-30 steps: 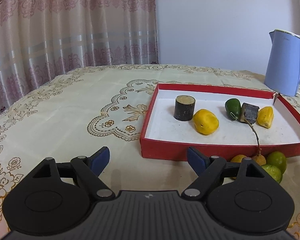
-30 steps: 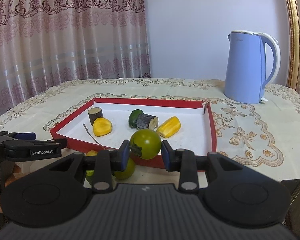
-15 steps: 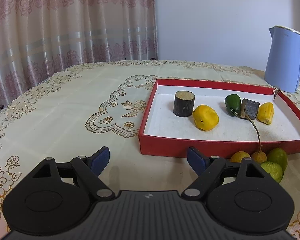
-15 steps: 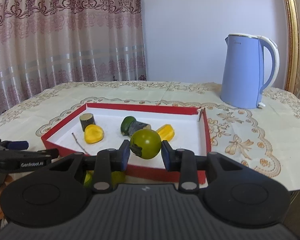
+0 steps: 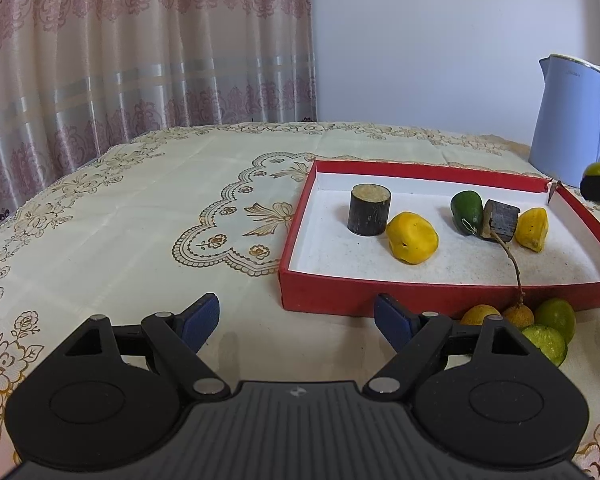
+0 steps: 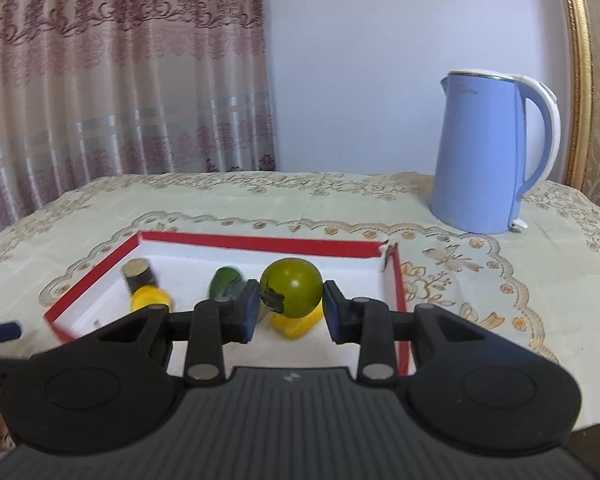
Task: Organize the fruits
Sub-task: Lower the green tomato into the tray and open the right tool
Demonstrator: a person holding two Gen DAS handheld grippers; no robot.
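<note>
On the table [image 5: 148,216], under a cream cloth with gold embroidery, the left gripper [image 5: 298,316] hovers low over bare cloth with its jaws spread wide and nothing between them. Just right of it and a little farther off sits a shallow red tray [image 5: 363,300] with a white floor. Inside, from left to right, stand a dark log stub [image 5: 368,215] upright, a yellow fruit [image 5: 412,237] touching its near side, a green fruit [image 5: 467,212], a second dark stub [image 5: 503,222] lying tilted against it with a thin twig [image 5: 513,266] running out over the tray's near wall, and a smaller yellow fruit [image 5: 533,229] beside that. Outside the near wall, by the tray's right end, a small cluster of fruits [image 5: 539,330] rests on the cloth: yellow, brownish and two green ones, close together. Farther right, the right gripper [image 6: 291,307] is above the tray's right half, its jaws clamped on a round green fruit with a dark calyx [image 6: 292,292], held clear of the tray floor. At the far right, behind the tray, a light blue kettle [image 6: 487,152] stands on the cloth, well apart from the fruit.
</note>
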